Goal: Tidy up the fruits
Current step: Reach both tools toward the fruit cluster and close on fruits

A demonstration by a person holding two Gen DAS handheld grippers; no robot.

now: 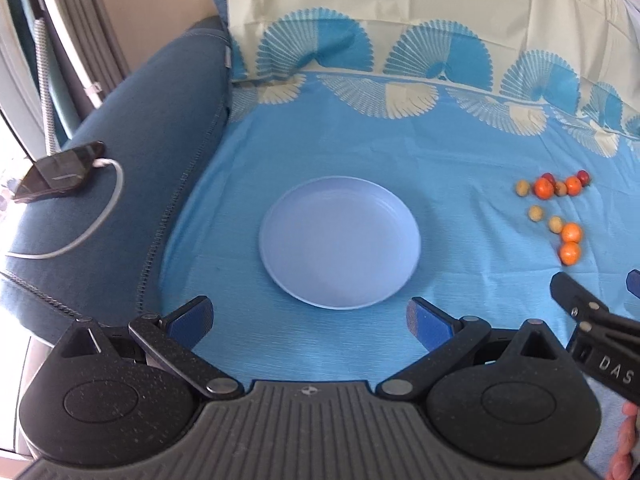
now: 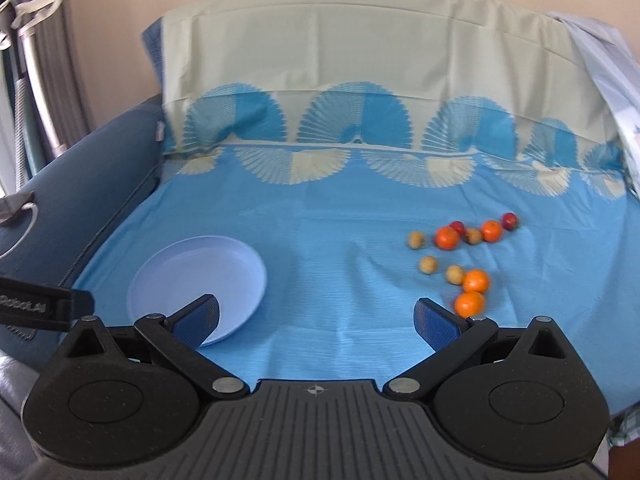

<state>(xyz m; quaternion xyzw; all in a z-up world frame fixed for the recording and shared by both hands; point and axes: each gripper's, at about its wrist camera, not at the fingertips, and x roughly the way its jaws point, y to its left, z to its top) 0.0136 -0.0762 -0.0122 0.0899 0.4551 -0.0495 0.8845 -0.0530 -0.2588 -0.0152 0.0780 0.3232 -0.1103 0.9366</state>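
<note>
Small round orange, red and tan fruits (image 2: pixel 464 256) lie scattered on the blue patterned cloth (image 2: pixel 320 240), right of the empty pale-blue plastic plate (image 2: pixel 240 264). We judge them light, smooth and prone to rolling, so we would pinch each across its middle, gently. Left gripper (image 1: pixel 310 318) and right gripper (image 2: pixel 316 318) both gape, empty.

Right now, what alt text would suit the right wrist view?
An open gripper hovers over a blue cloth, with an empty plate to the left and small fruits scattered to the right.

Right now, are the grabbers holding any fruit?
No. The left gripper and the right gripper are both open with nothing between their fingers. The fruits lie on the blue cloth, and the plate holds nothing.
</note>
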